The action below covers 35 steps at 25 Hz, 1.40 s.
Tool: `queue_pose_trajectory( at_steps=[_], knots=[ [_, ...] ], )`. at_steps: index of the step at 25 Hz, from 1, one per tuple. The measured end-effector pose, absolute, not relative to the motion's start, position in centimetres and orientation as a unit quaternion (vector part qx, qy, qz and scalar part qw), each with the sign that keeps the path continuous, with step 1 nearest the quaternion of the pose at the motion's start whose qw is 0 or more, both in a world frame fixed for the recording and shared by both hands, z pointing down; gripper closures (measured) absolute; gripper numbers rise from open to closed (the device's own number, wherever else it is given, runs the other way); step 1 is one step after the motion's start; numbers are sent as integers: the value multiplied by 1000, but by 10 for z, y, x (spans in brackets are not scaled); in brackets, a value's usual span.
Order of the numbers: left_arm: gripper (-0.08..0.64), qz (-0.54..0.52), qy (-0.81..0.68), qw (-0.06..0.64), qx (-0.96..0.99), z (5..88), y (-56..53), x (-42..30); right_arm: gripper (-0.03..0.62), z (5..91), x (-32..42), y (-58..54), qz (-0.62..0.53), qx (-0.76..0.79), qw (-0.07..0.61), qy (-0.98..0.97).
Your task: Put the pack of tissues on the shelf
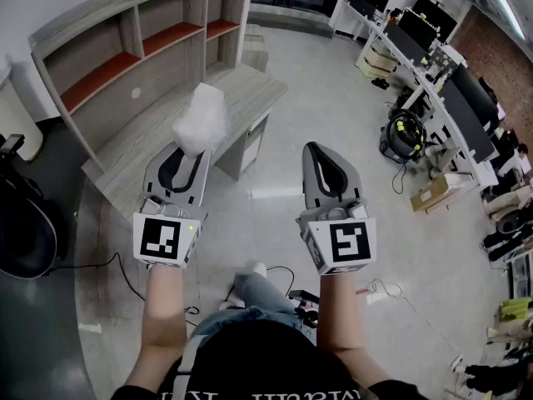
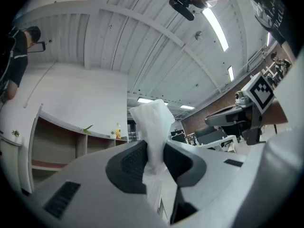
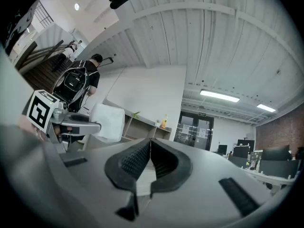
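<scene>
My left gripper point(image 1: 192, 147) is shut on a white pack of tissues point(image 1: 201, 119), which sticks out past the jaw tips, held up in the air. In the left gripper view the pack of tissues point(image 2: 153, 127) is pinched between the dark pads. My right gripper point(image 1: 321, 152) hangs beside it to the right, jaws closed together with nothing between them point(image 3: 149, 148). The right gripper view shows the pack of tissues point(image 3: 107, 122) in the other gripper at left. The wooden shelf point(image 1: 137, 36) with red boards stands ahead at upper left.
A low wooden desk point(image 1: 187, 127) with a drawer unit lies below the grippers, in front of the shelf. A black chair point(image 1: 25, 223) is at left. Desks with monitors point(image 1: 433, 57), a cardboard box point(image 1: 433, 194) and cables fill the right. A person with a backpack point(image 3: 78, 87) stands far left.
</scene>
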<state>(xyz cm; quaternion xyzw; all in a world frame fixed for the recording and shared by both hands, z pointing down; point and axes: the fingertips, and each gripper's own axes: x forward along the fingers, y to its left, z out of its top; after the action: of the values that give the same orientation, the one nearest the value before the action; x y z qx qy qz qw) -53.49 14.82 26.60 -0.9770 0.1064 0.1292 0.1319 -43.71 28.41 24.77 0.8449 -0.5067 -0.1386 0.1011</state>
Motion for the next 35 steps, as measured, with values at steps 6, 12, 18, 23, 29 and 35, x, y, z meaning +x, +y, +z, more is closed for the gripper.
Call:
queue_pose_trajectory(
  at_steps=[6,12,18,23,29,35],
  knots=[
    [453,124,106,131,-978,270,128,-507,575,257,-404,265,-119,848,90,-509],
    [453,112,112,138,-978,280,94,-453,574,268,-346,231,-101,856,75,-501],
    [453,109,107,131,-980,271,46,-380,574,257,-272,183,-129,855,51,-500],
    [453,107,108,131,-980,272,14,-310,574,258,-194,161,-126,862,40,-490],
    [453,103,109,128,-980,279,-15,-249,574,259,-131,134,-126,866,38,-483],
    [453,101,111,125,-981,282,-26,-216,574,264,-102,125,-128,867,45,-479]
  ],
)
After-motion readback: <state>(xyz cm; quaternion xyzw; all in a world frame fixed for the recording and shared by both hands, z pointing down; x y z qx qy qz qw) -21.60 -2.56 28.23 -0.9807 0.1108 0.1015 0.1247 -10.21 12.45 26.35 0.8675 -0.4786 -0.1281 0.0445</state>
